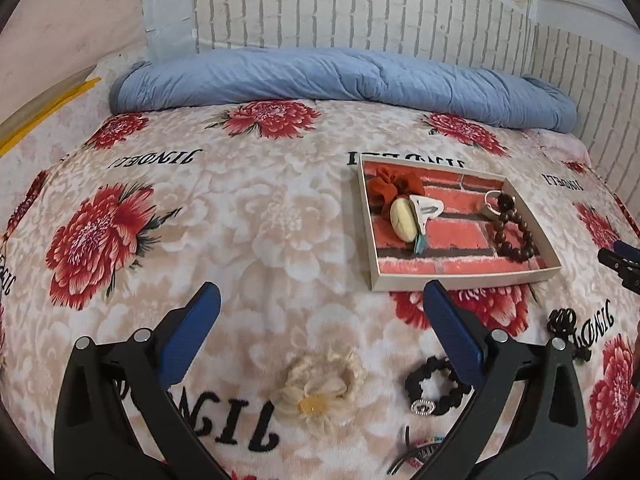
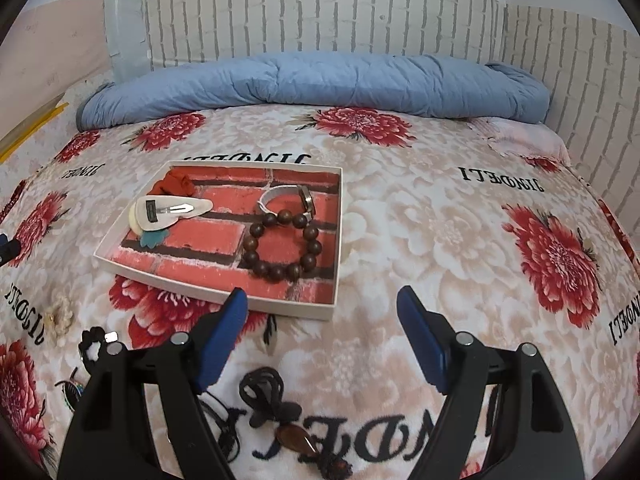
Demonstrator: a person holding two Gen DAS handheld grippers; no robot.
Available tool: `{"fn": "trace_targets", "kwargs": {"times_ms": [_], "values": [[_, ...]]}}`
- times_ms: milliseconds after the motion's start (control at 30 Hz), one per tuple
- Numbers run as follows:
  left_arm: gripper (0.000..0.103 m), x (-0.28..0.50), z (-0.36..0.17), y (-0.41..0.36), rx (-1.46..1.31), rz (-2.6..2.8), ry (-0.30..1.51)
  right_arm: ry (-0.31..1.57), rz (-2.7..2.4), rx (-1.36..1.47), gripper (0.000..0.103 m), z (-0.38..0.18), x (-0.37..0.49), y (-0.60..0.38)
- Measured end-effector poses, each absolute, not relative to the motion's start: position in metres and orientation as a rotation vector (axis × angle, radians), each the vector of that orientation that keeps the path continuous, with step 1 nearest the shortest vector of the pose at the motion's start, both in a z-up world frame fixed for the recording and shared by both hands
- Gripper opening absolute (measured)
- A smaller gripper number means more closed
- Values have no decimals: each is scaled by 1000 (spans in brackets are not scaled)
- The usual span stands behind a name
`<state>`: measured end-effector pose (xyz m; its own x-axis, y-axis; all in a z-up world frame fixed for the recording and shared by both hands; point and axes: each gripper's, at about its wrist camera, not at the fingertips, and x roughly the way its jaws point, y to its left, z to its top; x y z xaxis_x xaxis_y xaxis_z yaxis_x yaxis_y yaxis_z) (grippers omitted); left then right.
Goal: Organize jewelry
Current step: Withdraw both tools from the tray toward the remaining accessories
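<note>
A shallow box tray [image 1: 460, 281] [image 2: 216, 294] with a red brick print lies on the floral bedspread. In it are a red scrunchie [image 1: 390, 184] [image 2: 176, 184], a white snap hair clip [image 1: 428, 209] [image 2: 168, 210], a ring-like band [image 2: 286, 198] and a brown wooden bead bracelet [image 1: 514, 234] [image 2: 286, 246]. My left gripper [image 1: 320, 300] is open and empty above a cream flower scrunchie [image 1: 320, 388] and beside a black hair tie [image 1: 434, 386]. My right gripper [image 2: 322, 302] is open and empty above a dark cord necklace with an amber pendant [image 2: 276, 408].
A rolled blue quilt [image 1: 340, 80] [image 2: 312, 80] lies along the far side against a white brick-pattern wall. A small colourful item [image 1: 420, 448] [image 2: 72, 392] lies at the near edge. The right gripper's tip shows at the right edge in the left wrist view [image 1: 620, 260].
</note>
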<state>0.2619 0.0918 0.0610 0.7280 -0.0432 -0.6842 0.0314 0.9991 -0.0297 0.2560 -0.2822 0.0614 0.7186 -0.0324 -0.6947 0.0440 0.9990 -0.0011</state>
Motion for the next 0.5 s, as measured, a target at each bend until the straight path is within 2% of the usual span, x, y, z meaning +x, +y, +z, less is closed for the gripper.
{"fn": "trace_targets", "kwargs": {"times_ms": [500], "values": [[98,223,52,81,-40,-55,776,757,-67,18,76,66,211,-299]]}}
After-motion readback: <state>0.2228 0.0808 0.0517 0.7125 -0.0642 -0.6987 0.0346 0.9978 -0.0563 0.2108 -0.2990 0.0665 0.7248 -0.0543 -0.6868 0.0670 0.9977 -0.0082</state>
